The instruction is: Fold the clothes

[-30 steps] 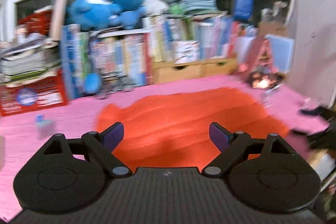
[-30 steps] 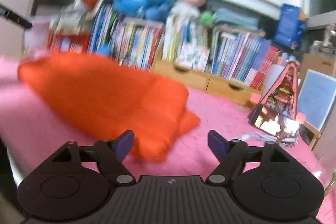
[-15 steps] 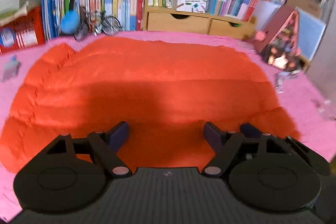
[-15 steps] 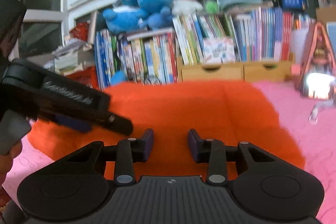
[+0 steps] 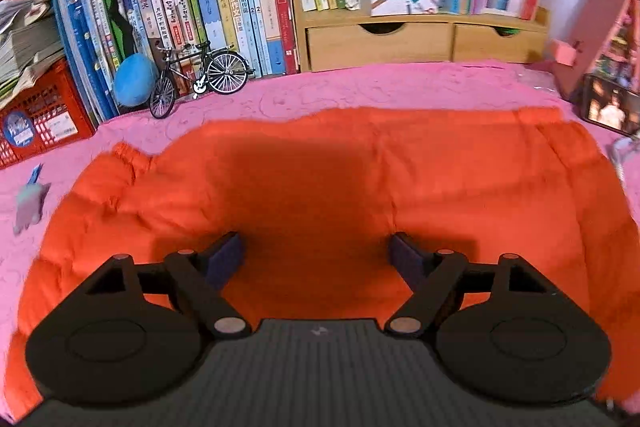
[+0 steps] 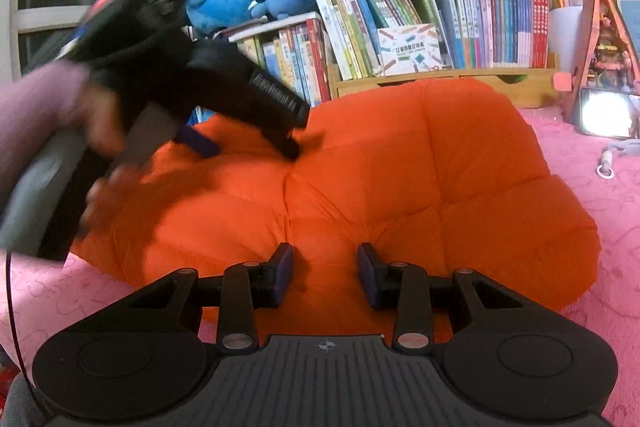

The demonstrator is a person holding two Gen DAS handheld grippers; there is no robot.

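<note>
An orange quilted puffer garment (image 5: 360,187) lies spread on the pink cover, seen also in the right wrist view (image 6: 400,171). My left gripper (image 5: 318,259) is wide open and sits low over the garment's middle. In the right wrist view the left gripper (image 6: 256,135) comes in from the left with its fingertips down on the garment. My right gripper (image 6: 325,273) is partly open over the garment's near edge, with nothing between its pads.
A pink cover (image 5: 360,87) lies under the garment. At the back stand rows of books (image 5: 240,7), wooden drawers (image 5: 380,41) and a model bicycle (image 5: 200,75). A lit phone (image 6: 608,113) and a small house model (image 6: 604,43) are at the right.
My left gripper has dropped lower and closer onto the garment. My right gripper has come nearer the garment's near edge with its jaws a little wider. The garment looks more puffed.
</note>
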